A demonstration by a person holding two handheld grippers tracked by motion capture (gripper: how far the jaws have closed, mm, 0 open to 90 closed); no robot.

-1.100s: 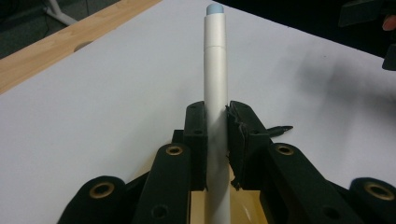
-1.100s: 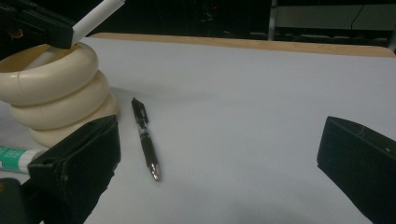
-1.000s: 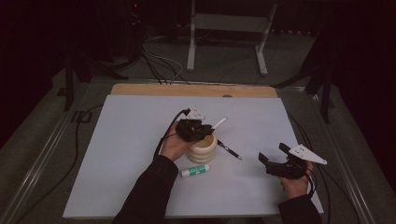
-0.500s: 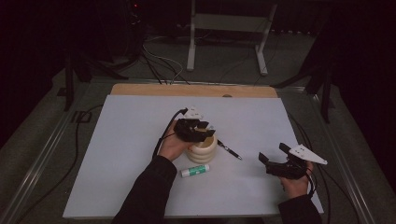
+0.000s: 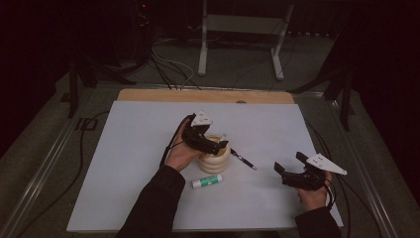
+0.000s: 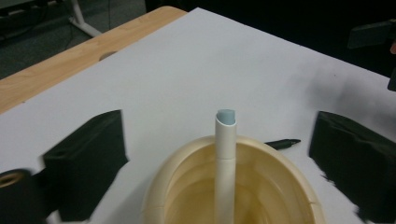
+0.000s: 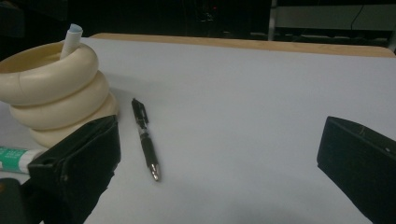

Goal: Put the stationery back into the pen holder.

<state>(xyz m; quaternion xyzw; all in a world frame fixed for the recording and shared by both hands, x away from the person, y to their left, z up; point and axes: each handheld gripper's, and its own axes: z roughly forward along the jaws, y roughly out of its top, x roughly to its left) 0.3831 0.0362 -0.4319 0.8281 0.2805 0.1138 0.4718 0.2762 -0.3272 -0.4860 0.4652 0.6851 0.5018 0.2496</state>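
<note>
step: white pen [image 6: 226, 154] released upright into cream holder [image 5: 214, 154] | left gripper [image 6: 219, 161] jaws just opened, nothing pinched | right gripper [image 5: 293, 171] spread, empty | next, judged: black pen [image 7: 145, 138] to be grasped

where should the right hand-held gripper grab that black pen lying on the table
Take the black pen across its barrel, near the middle, coming straight down from above. It lies flat on the white table, clear of the cream ringed holder, with its tip toward the right hand-held gripper. Those jaws stand open, so turn them to span the slim barrel sideways, not lengthwise.
</note>
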